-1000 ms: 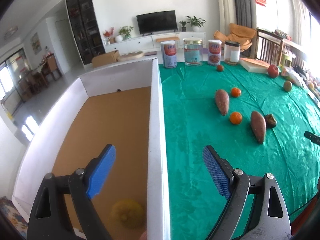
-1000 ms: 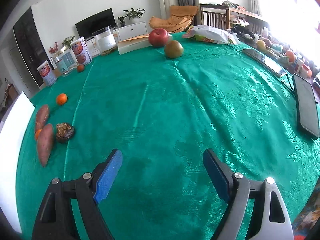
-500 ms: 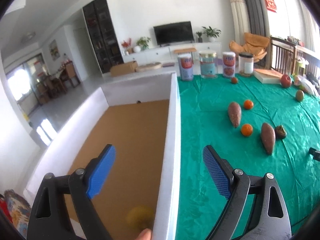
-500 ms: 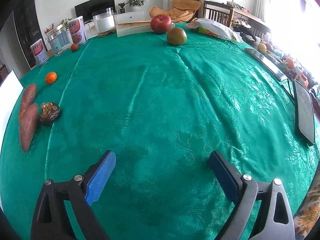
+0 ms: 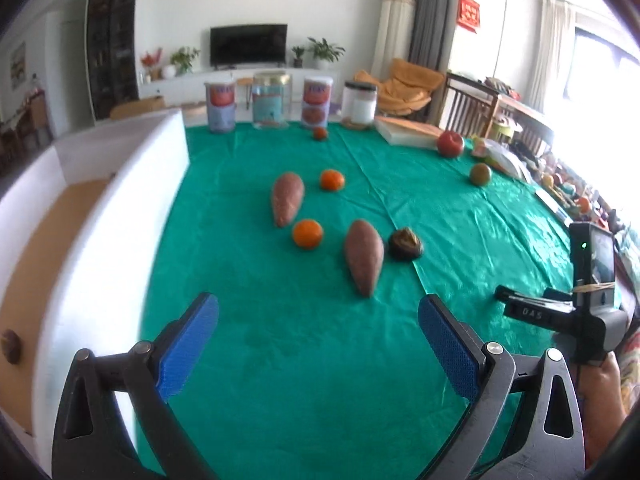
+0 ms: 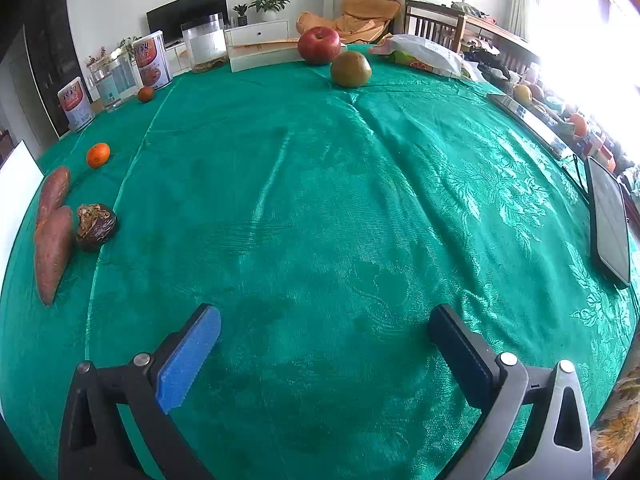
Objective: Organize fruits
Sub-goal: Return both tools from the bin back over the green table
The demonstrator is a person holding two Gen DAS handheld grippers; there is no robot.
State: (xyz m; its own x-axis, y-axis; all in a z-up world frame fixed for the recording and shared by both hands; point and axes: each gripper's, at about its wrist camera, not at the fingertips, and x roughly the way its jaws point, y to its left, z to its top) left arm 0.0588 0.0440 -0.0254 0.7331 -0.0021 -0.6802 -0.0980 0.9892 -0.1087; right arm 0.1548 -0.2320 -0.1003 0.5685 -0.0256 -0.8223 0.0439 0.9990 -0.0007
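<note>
Both grippers, left gripper [image 5: 318, 332], right gripper [image 6: 324, 342], jaws spread, empty, white box [image 5: 104, 216] blurred, cropped

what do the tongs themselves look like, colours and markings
Left tongs: black triangular-cutout arms, silver pivot screws, textured blue pads. Right tongs match, with one blue pad and the other looking dark in shadow. From the left wrist view, the right unit's black body reads "DAS" and carries a green-lit device strapped on by a band.
</note>
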